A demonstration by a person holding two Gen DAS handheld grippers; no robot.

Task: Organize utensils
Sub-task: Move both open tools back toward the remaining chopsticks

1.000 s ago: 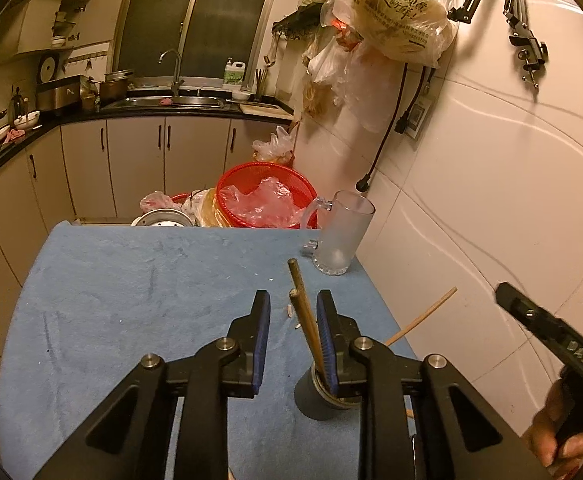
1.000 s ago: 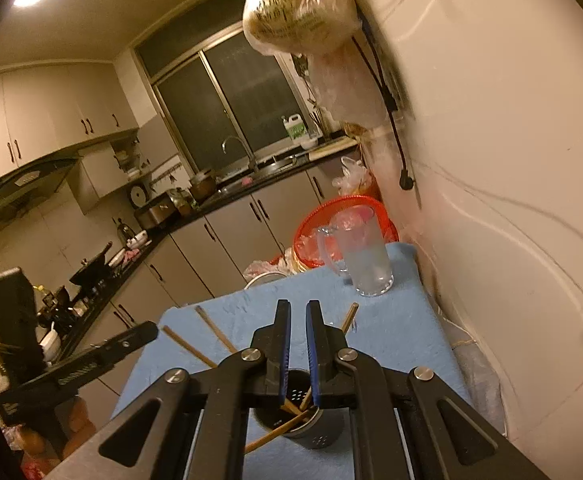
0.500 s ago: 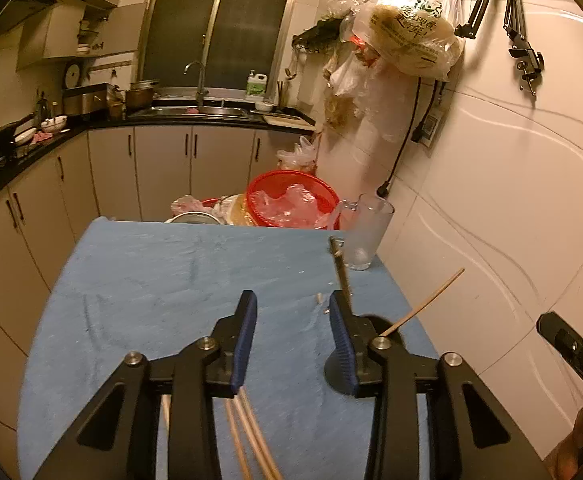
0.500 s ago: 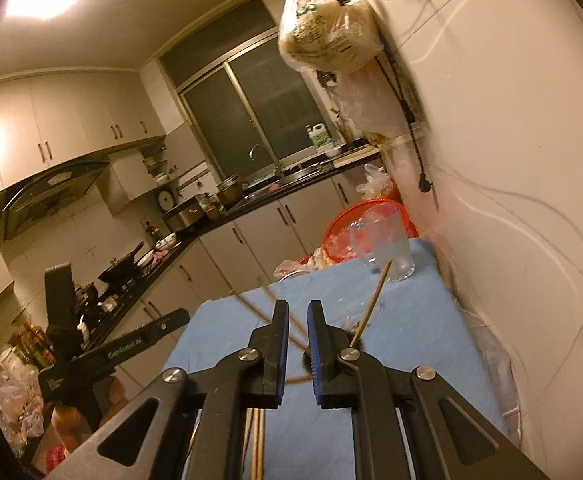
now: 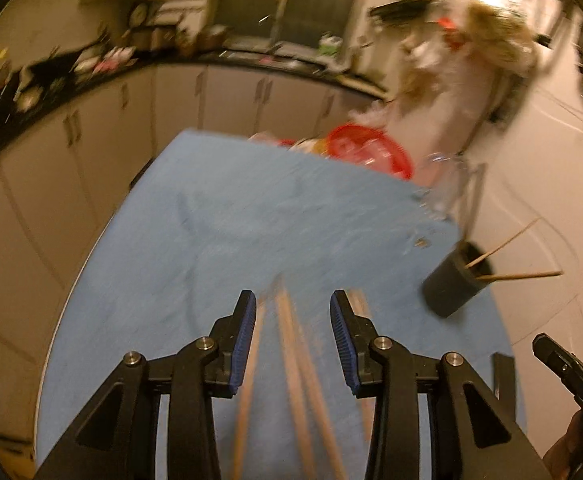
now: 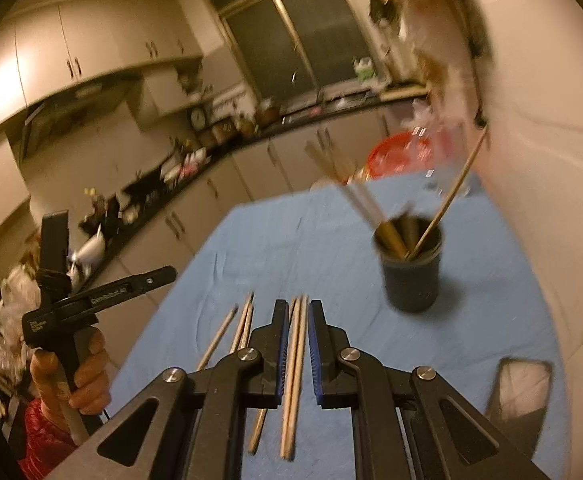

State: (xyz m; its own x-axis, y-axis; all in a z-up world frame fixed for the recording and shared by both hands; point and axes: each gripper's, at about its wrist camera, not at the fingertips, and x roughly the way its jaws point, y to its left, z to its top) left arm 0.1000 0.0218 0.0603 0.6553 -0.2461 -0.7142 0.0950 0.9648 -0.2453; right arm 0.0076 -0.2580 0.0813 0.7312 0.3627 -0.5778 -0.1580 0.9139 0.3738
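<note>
Left tongs point(image 5: 293, 340) gape; dark cup point(image 6: 411, 270) holds chopsticks point(image 6: 447, 204)

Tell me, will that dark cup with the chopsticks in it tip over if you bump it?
Maybe. The dark cup looks tall and narrow, so it could wobble. The chopsticks in it lean far past the rim, which probably pulls it sideways. The blue cloth under it likely grips a little, so it might tip rather than slide.

Both cams sit behind their grippers, close above the blue cloth point(image 5: 251, 216), facing the kitchen window end. Left wrist cam looks down along loose chopsticks point(image 5: 291, 360); right wrist cam likewise. Shared: dark cup point(image 6: 411, 276), red basket point(image 5: 367, 152), chopsticks.
</note>
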